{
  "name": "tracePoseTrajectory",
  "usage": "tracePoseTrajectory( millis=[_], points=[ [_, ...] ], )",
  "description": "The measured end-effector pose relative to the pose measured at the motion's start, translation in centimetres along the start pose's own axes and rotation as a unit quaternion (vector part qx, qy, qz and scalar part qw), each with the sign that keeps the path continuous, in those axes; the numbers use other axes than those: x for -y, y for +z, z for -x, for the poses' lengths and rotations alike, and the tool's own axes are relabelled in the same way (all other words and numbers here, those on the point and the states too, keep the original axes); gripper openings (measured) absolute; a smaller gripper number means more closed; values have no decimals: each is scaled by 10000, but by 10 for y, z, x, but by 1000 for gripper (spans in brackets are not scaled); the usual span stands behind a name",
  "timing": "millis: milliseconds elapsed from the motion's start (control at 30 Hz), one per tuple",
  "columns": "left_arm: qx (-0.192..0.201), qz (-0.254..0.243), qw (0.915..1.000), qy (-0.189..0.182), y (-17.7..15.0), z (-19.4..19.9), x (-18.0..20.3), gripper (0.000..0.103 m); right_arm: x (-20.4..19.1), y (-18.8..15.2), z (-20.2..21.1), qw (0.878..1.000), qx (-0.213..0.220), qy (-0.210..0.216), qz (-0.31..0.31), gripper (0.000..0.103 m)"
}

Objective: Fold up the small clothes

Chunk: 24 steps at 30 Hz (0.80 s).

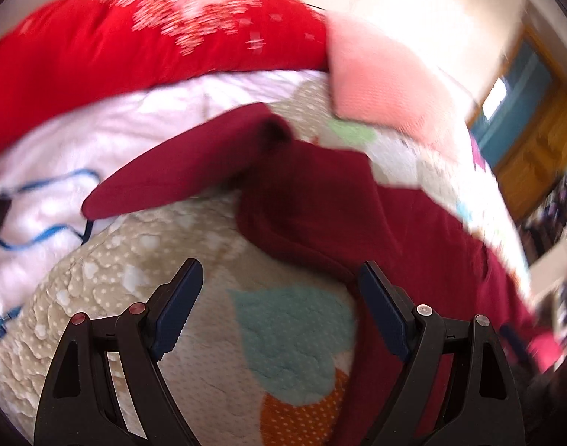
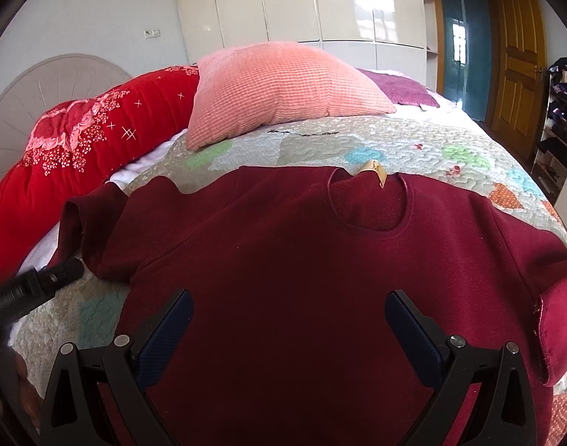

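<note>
Right gripper (image 2: 289, 316): jaws spread wide, nothing between them, poised over the lower front of the shirt (image 2: 283, 260). Left gripper (image 1: 279, 293): jaws also spread, empty, over the quilt (image 1: 134, 245) with the shirt's edge (image 1: 320, 215) just beside the right-hand pad; this view is motion-blurred. Shirt: maroon, short-sleeved, lying face up and flat on the bed, collar away from the right camera, a gold tag (image 2: 374, 171) showing in the neck opening. Its left sleeve (image 2: 82, 223) lies bunched near the quilt edge; the other sleeve (image 2: 558, 319) is folded up at the right rim of the view. In the right wrist view the left gripper's body enters low at the left, close to that left sleeve. Beyond the shirt: pink pillow (image 2: 283, 89) on the quilt, red blanket (image 2: 90, 141) along the left side, then the headboard (image 2: 52, 78), white wardrobe (image 2: 320, 3) and a wooden door (image 2: 517, 48).
</note>
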<state>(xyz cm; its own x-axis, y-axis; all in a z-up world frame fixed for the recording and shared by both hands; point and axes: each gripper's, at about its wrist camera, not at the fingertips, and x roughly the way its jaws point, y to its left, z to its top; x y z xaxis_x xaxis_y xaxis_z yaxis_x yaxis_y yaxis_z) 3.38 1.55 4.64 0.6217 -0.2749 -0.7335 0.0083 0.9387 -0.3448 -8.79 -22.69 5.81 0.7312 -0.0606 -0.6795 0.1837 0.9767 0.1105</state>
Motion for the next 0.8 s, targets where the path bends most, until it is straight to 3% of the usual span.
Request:
tracePoseTrajectory(
  millis=[100,200,267,467,567,667,733,767,800],
  points=[
    [7,787,9963,-348,10,-1,-28,86,-1,0,-3,10000,-55,52,6,103],
    [54,1791,9806,-800,18,-7,-59,86,-2,-1,-3,9999,-50,127,-13,103],
    [137,2288,9695,-873,22,-14,-75,86,-1,-1,-4,9998,-68,184,-36,103],
    [294,2904,9488,-1210,38,-30,-95,85,0,-4,-9,9990,-190,383,-104,103],
    [399,3023,9447,-1211,46,-37,-107,84,1,-5,-13,9986,-254,444,-154,103],
    [443,2945,9472,-1189,55,-43,-111,65,3,-7,-18,9980,-329,498,-206,103],
    [411,2879,9497,-1162,59,-48,-116,25,3,-8,-20,9978,-371,509,-221,103],
    [390,2889,9488,-1217,60,-50,-121,15,3,-8,-20,9976,-376,523,-237,103],
    [437,2907,9469,-1301,61,-48,-124,12,4,-8,-20,9975,-364,546,-248,103]
  ],
)
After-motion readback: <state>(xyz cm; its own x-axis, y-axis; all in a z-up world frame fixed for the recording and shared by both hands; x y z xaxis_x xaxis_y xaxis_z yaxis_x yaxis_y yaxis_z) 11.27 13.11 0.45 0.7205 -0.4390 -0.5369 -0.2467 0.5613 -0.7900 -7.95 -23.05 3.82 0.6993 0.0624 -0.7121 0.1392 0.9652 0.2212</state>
